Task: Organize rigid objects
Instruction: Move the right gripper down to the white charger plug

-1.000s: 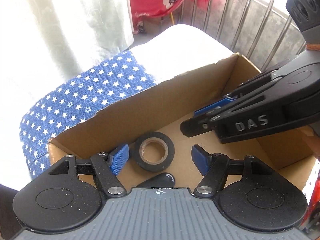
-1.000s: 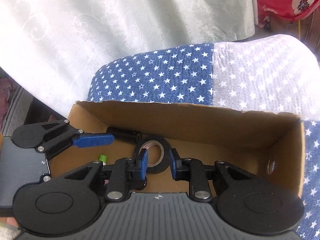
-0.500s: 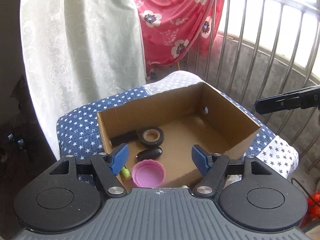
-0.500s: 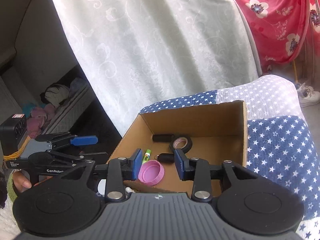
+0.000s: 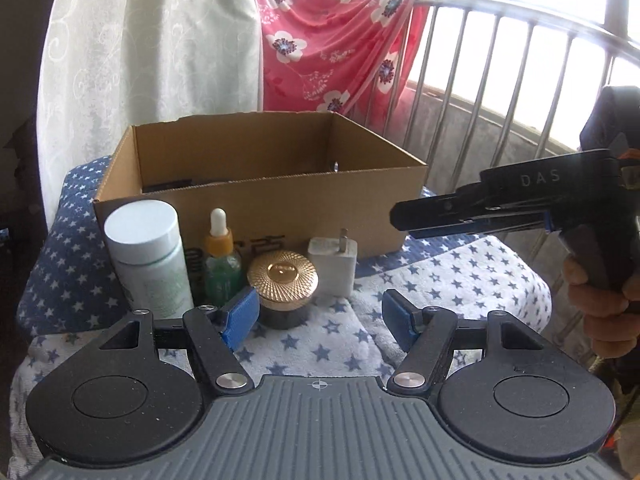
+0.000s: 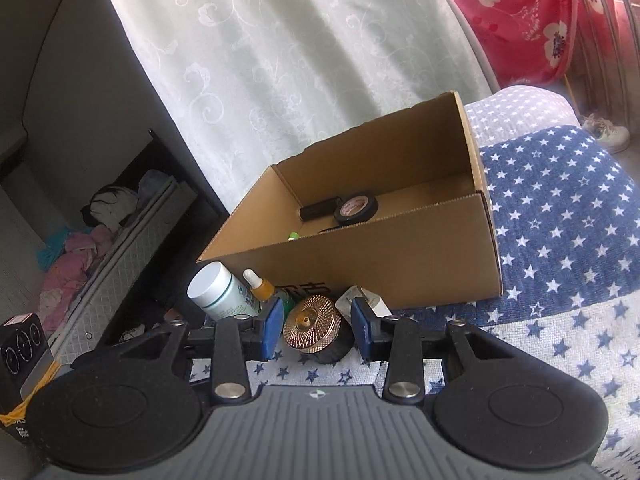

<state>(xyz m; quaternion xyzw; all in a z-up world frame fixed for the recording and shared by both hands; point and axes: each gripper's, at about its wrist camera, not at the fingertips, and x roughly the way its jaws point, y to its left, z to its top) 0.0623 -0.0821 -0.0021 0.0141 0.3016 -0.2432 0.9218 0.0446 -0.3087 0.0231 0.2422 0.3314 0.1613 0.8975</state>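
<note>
Cardboard box point(image 5: 256, 196) stands open-topped on a star-patterned blue and white cloth point(image 5: 336, 344); inside it, seen from the right wrist view, lie a roll of black tape point(image 6: 356, 209), a black cylinder point(image 6: 320, 210) just beside the tape, and a small green item point(image 6: 294, 235) near the front wall. 4 objects stand in a row outside the box, against its front wall: a white-capped bottle point(image 5: 146, 254) at the left end, a dropper bottle point(image 5: 221, 260) with green glass beside it, a gold-lidded jar point(image 5: 283, 288), and a white plug adapter point(image 5: 333, 266) at the right end. Left tongs point(image 5: 318, 320) are released, blue pads wide apart and nothing between them; the left pad sits in front of the dropper bottle, just beside the jar, though contact cannot be judged. Right tongs point(image 6: 316, 326) are also released, pads standing either side of the gold-lidded jar with a visible gap on each side; the jar rests on the cloth, not lifted. From the left wrist view the right tongs point(image 5: 404, 218) appear side-on, above the cloth and right of the box, gripped by a hand point(image 5: 604, 308). White curtain point(image 6: 280, 60) hangs behind the box; red floral fabric point(image 5: 332, 52) drapes over a metal railing point(image 5: 500, 12).
</note>
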